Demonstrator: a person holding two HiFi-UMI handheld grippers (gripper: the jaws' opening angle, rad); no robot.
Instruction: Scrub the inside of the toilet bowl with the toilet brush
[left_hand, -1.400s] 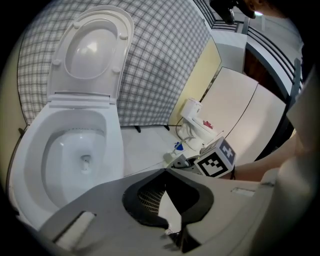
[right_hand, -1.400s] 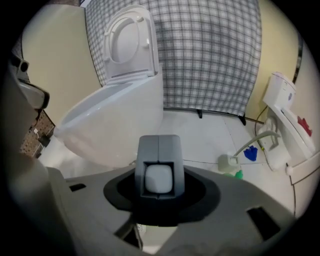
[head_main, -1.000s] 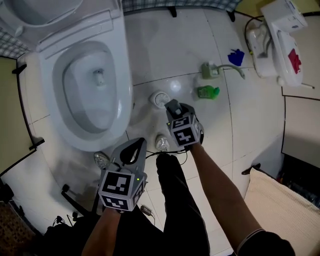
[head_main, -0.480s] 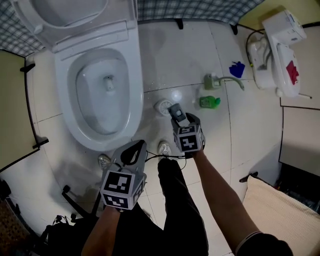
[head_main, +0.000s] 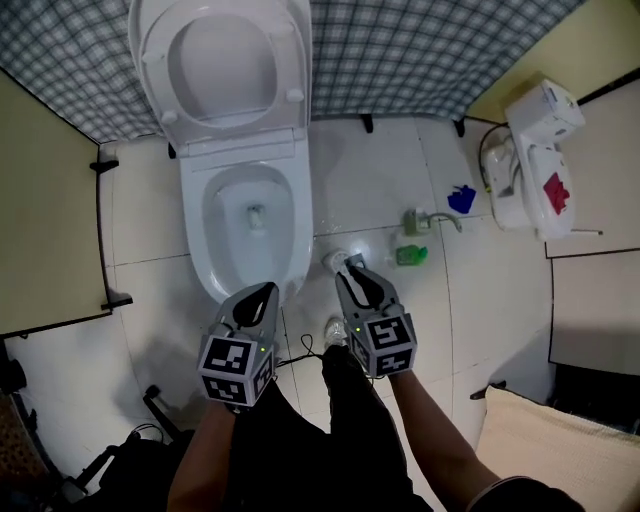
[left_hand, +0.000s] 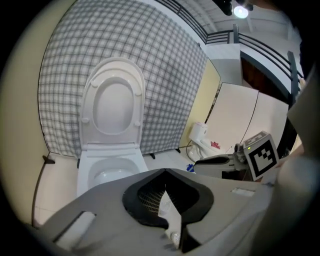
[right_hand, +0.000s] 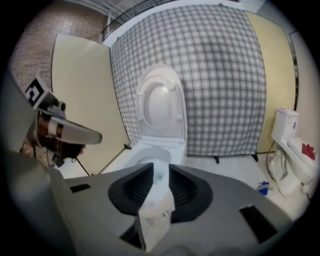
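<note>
Brush: a small white round thing with a grey middle (head_main: 333, 261), seen from straight above. It was too small to tell brush from holder.
Where it was: on the floor (head_main: 370, 180), just right of the toilet's (head_main: 200, 262) front. It wasn't in either gripper, though the right one's tip overlapped it in the head view.
Toilet: white, with seat and lid both tipped up against the checked wall (head_main: 420, 60).
Bowl: nothing in it but a bit of water (head_main: 255, 215) at the bottom.
Left gripper (head_main: 263, 291): jaw tips were touching with nothing between them, held out near the bowl's front rim.
Right gripper (head_main: 346, 275): jaws were partway apart and closing. Only blurry white bowl and floor showed in the gap, so it gripped nothing.
Other floor stuff: a green bottle (head_main: 410, 255) near the brush, a grey-green thing with a hose (head_main: 417, 221) just behind it, and a blue thing (head_main: 461, 198) further right.
Far right: a white fixture (head_main: 530, 130) with a red patch on it.
Count: 1 toilet, 1 brush, 2 grippers, 1 green bottle, 1 blue thing, 1 white fixture.
</note>
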